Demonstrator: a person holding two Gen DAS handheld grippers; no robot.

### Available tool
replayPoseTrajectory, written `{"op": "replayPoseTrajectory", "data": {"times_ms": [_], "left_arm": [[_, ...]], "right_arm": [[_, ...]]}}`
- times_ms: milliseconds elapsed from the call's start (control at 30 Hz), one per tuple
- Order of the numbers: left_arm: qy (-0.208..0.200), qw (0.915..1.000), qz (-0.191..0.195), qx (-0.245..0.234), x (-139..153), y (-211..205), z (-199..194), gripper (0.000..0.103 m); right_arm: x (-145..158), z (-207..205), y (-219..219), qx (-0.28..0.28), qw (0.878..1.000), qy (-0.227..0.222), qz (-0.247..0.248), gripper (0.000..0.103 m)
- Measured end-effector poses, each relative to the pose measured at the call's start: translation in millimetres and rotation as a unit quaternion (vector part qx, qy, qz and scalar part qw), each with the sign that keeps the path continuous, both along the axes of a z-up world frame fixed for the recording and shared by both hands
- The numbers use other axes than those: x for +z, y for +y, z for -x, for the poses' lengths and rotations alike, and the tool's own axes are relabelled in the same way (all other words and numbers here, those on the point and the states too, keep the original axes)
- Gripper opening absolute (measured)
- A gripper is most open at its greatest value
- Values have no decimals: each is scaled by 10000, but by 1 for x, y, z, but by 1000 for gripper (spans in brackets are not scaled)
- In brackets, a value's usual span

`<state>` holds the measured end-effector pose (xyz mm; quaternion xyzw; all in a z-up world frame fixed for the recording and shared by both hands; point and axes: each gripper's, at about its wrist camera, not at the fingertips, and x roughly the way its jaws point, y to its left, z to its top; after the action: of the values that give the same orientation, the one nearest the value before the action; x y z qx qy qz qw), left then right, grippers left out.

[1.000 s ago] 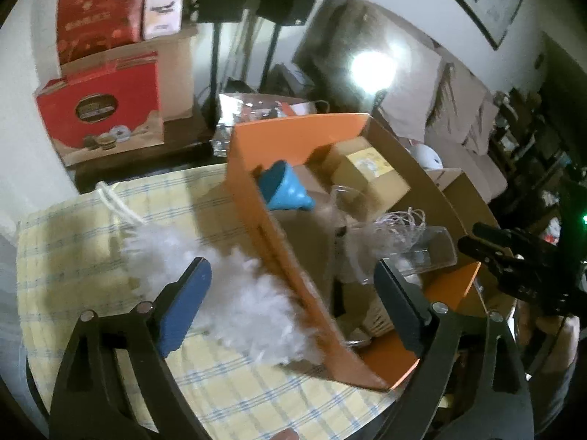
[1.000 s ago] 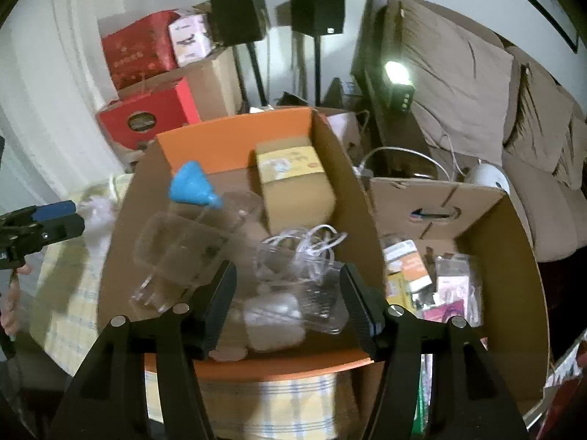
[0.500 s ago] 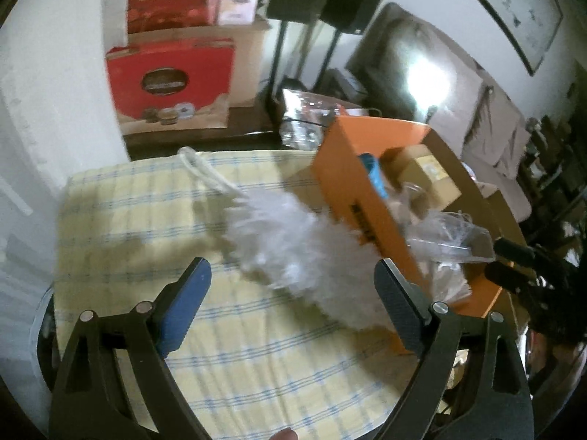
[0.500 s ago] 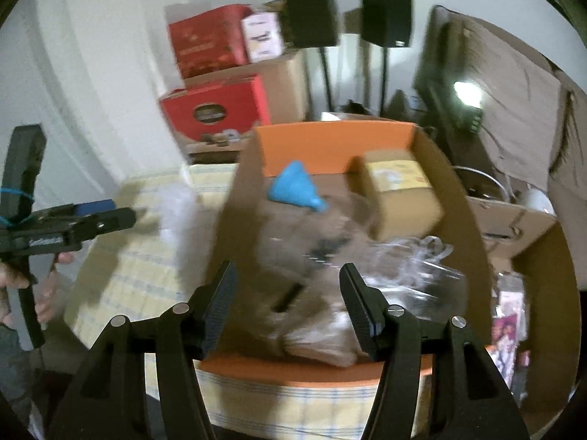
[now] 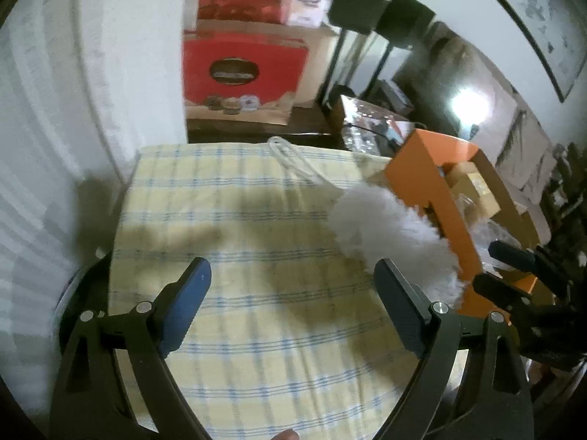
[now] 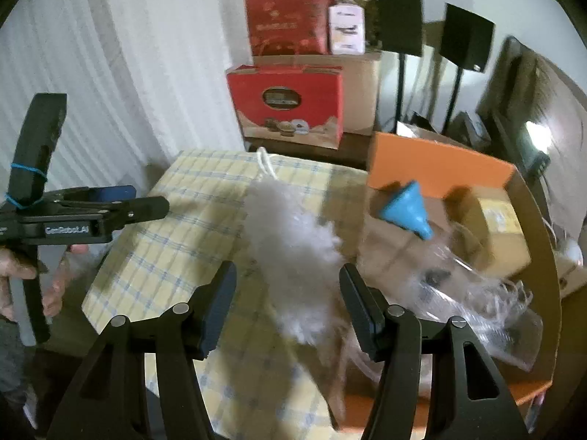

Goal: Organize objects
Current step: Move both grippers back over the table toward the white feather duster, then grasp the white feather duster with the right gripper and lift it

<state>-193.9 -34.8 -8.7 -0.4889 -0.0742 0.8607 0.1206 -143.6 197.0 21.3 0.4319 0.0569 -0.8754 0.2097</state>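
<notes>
The left gripper hangs over the yellow checked tablecloth with its jaws wide apart and nothing between them; only bare cloth shows in the gap. The right gripper also stands with its jaws apart, less wide, and grips nothing: the near end of the white feather duster shows in the gap beyond its fingers, but the pads do not press on it. A hand at the left edge of the right wrist view holds the handle of the left gripper.

Taking the orange box as the landmark: the feather duster lies on the tablecloth just beside the box's left wall, its fluffy head seeming to brush that wall, and its white cord loop trails away toward the far edge of the table. Inside the box, near its far wall, sits a blue funnel; to the right of the funnel is a tan carton with a yellow label. Nearer the box's front lies clear plastic packaging with some thin white cord on it, blurred.

Beyond the box and the table, a red gift box stands against the wall with another red box stacked higher behind it, and two black speakers on stands rise to the right of these.
</notes>
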Motion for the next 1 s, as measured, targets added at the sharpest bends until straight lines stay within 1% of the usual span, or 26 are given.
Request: {"op": "replayPoseTrajectory", "data": {"times_ms": [233, 333, 400, 500, 700, 833, 933, 1000], "left_arm": [[-108, 9997, -84, 221, -12, -27, 2, 89], [-107, 9993, -159, 319, -19, -34, 3, 89], [-40, 9990, -272, 350, -21, -35, 2, 89], [-32, 9988, -345, 340, -26, -35, 2, 89], [-216, 9986, -392, 287, -42, -29, 11, 89], [-333, 9982, -446, 210, -53, -22, 14, 89], [-407, 9975, -565, 119, -60, -17, 14, 89], [-451, 9968, -663, 73, -63, -15, 13, 89]], "right_arm": [[-18, 25, -38, 166, 9995, -58, -278, 60], [-29, 36, -52, 177, 9984, -99, -533, 59], [-38, 44, -60, 135, 9965, -87, -821, 55], [-49, 53, -63, 117, 9955, -179, -919, 53], [-71, 66, -64, -3, 9930, -330, -1130, 53], [-84, 71, -68, -27, 9891, -392, -1417, 48], [-91, 73, -72, -30, 9843, -390, -1720, 46], [-93, 72, -76, -12, 9798, -301, -1975, 34]]}}
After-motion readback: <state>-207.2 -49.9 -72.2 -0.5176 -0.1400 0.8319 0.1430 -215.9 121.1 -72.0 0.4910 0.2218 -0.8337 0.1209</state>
